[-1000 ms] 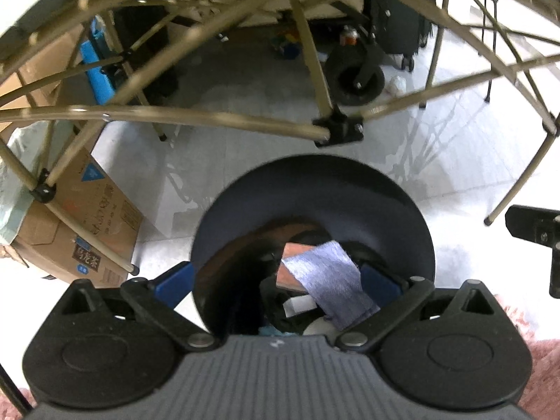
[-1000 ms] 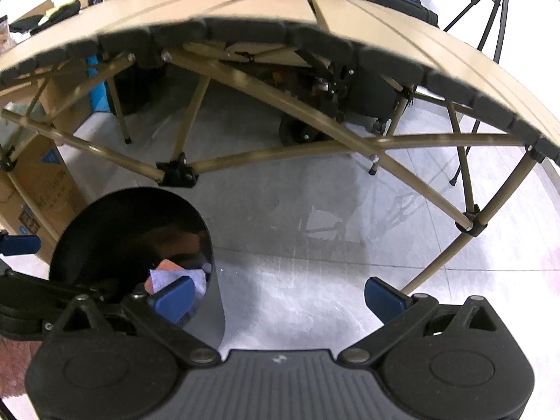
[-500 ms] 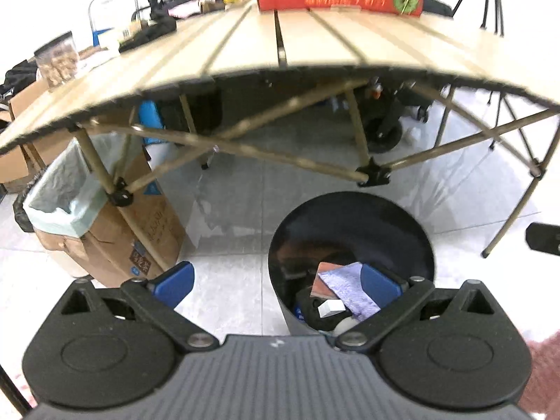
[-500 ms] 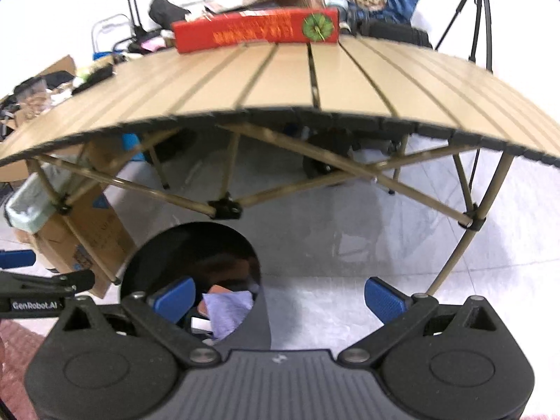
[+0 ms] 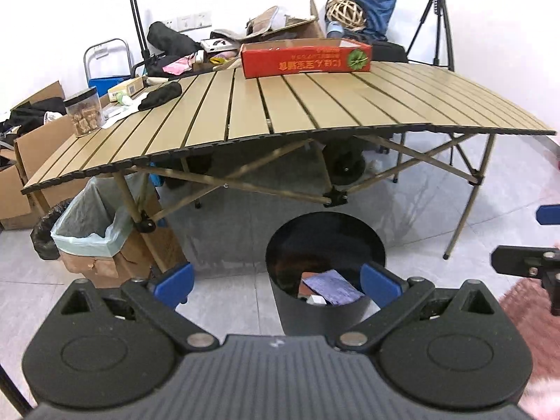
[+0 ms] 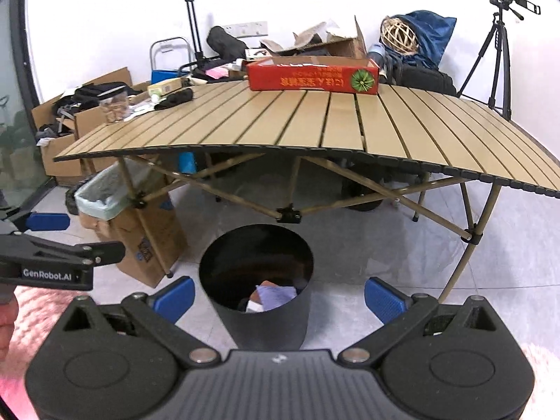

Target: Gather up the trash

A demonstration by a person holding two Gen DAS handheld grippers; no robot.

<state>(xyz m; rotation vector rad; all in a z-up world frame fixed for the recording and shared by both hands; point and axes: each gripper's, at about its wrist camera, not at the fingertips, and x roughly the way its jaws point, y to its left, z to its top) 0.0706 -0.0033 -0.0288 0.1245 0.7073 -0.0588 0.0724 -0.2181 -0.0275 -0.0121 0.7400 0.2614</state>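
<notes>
Hovering above the floor, the left gripper [image 5: 276, 281] and right gripper [image 6: 278, 295] hold nothing, jaws spread wide; the purple paper [image 5: 332, 288] lies with other scraps inside the black bin [image 6: 266, 325] by the table [image 5: 315, 105], likely positioned for easy drops.

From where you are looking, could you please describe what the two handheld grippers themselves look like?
Both look alike. The left gripper and right gripper each have a matte black body with a ribbed grey centre, two round black discs, silver pivot pins on black linkage arms, and blue pads on the fingertips. Seen from the right wrist camera, the left gripper's side carries white "GenRobot.AI" lettering. No cables show.
</notes>
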